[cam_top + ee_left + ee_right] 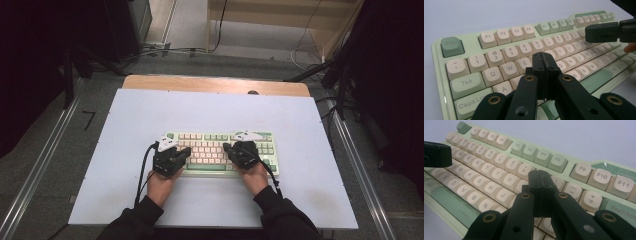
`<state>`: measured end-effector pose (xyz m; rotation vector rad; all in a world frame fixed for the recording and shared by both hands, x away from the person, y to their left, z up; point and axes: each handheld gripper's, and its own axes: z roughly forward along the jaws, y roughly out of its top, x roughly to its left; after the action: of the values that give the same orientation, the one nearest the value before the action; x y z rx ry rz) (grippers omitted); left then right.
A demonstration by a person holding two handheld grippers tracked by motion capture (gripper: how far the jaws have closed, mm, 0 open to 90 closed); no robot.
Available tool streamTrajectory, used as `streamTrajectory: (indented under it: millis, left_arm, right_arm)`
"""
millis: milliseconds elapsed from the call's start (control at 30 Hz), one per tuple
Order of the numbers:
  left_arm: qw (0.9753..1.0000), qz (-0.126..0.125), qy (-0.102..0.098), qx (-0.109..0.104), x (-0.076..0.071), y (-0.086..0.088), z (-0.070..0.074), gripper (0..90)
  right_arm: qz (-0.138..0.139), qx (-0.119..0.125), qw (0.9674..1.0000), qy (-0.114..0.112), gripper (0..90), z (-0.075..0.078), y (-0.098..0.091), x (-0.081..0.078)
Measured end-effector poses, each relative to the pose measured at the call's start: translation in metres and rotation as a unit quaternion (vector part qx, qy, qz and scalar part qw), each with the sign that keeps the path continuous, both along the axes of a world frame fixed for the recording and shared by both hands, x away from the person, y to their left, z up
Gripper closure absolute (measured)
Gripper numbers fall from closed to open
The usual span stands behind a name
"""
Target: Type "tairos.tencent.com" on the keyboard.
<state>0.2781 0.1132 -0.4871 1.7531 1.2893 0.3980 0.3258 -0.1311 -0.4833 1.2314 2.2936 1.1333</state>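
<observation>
Fingers (541, 65) pressed flat together, nothing between them — that is how we see the left gripper (545, 62) over the keyboard (499, 62), and the right gripper (541, 183) has its jaws closed on each other in the same way. We judge the closed jaws to be deliberate: shut, each pair makes one narrow black tip that can press a single key, where spread jaws would catch two or three caps at once. In the left gripper view the tip sits over the R and T region, just past the E key (523, 63); whether it touches a cap we cannot tell. In the right gripper view the tip stands near the I and O keys, beside the U key (509, 179), with the other gripper's dark body at the left edge. From the high view the keyboard lies square across the middle of the white table (125, 180), its long front edge toward the person, so both hands (161, 186) come at it from the bottom like a typist's — left gripper (176, 152) on the left half, right gripper (235, 150) on the right half. That split, we think, lets each tip cover its own half of the keys without crossing the other.
</observation>
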Motion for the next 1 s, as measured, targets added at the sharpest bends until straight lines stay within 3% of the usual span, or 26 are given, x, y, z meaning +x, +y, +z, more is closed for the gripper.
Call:
streamTrajectory:
  millis: [67, 200, 1000]
  left_arm:
    - [1.0, 0.0, 0.0, 0.0, 0.0, 0.0002, 0.0001, 90.0]
    - [0.9997, -0.004, 0.012, -0.022, 0.0005, 0.0006, -0.0007, 90.0]
    - [0.9997, -0.004, 0.011, -0.02, 0.0008, 0.0017, -0.0006, 90.0]
  right_arm:
    - [0.0, 0.0, 1.0, 0.0, 87.6, 0.0, -0.0001, 0.0]
    - [-0.004, 0.002, 1.0, -0.001, 87.6, 0.0007, -0.0012, 0.0004]
    - [-0.003, -0.003, 1.0, 0.002, 87.6, -0.0017, 0.0003, 0.0008]
